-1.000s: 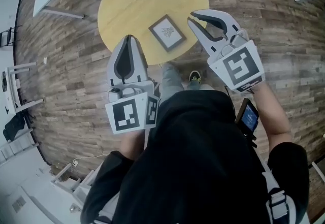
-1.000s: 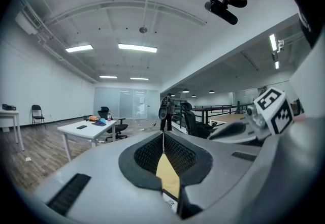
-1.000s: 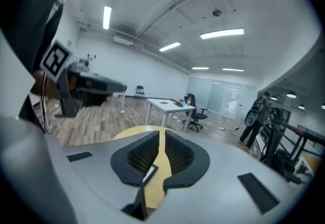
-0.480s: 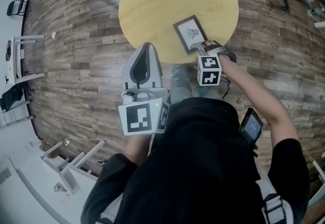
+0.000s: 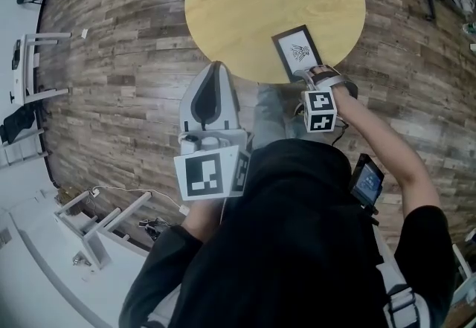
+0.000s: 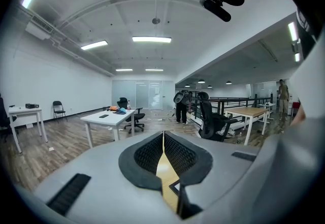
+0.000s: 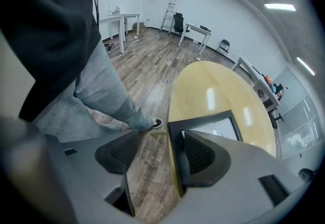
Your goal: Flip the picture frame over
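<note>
Moments earlier, the right tongs (image 5: 312, 75) had been held high, near the person's chest. By this moment they had dropped to the near rim of the round, pale yellow wooden worktop (image 5: 245, 7), tilted steeply down, with their jaws opening wide.

The small rectangular picture frame with a dark border and a white printed picture (image 5: 297, 53) lay flat and face up at the worktop's near right rim. In the right gripper view, one jaw hung over the frame's near edge. The other hung off the rim, above the wood-plank floor (image 5: 134, 59). The frame's near border sat between them, and neither pad pressed on it yet.

The left tongs (image 5: 215, 70) were pressed together and empty. They were held near the body on the left, pointing towards the worktop, well apart from the frame.

Judging from this, the flip had not begun. The reach looked complete, and pinching the near border to lift it seemed the likely next step.
</note>
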Available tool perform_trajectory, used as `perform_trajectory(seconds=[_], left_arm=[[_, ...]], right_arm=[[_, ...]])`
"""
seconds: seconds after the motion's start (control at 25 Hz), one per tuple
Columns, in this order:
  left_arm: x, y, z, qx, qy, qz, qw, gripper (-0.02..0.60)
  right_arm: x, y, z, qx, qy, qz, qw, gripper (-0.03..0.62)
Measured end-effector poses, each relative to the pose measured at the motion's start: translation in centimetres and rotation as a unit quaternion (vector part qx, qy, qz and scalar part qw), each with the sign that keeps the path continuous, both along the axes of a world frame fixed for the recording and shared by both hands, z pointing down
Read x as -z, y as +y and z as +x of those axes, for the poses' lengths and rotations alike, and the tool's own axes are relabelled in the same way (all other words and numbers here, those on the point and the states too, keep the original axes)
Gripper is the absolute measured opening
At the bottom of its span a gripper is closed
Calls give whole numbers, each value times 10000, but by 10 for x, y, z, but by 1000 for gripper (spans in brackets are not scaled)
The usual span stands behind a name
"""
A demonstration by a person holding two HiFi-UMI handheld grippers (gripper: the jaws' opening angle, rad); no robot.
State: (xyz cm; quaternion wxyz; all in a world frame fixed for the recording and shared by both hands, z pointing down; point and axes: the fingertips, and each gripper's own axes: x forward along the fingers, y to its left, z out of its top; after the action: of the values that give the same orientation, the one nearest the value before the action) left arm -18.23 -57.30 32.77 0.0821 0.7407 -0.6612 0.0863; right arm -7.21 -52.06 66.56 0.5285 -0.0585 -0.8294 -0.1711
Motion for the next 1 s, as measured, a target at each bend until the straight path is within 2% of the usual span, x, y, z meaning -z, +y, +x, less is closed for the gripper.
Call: perform_trajectory(seconds=[0.12, 0.36, 0.44, 0.56, 0.64, 0.76, 1.0], left_arm=[[-2, 5, 4, -34, -22, -19, 10000, 28], [-4, 17, 10, -57, -153, -43, 9999, 28], [-3, 21, 11, -19, -130, -28, 9999, 28], [-3, 25, 9, 29, -112, -63, 9999, 28], [-4, 26, 8, 39, -132, -39, 9999, 28], [-8, 30, 8, 79, -74, -90, 9999, 28], [-3, 32, 21, -46, -94, -4, 9999, 28]], right_arm=[[0, -3, -2, -170, -156, 264, 9994, 295], [-8, -31, -7, -247, -132, 1429, 9893, 292], [-7, -32, -7, -59, -122, 1926, 9812, 223], [-6, -26, -6, 193, -84, 2309, 9727, 182], [-5, -23, -5, 268, -83, 2323, 9722, 173], [3, -17, -8, 310, -222, 2103, 9769, 169], [51, -5, -17, 251, -931, 1455, 9846, 122]])
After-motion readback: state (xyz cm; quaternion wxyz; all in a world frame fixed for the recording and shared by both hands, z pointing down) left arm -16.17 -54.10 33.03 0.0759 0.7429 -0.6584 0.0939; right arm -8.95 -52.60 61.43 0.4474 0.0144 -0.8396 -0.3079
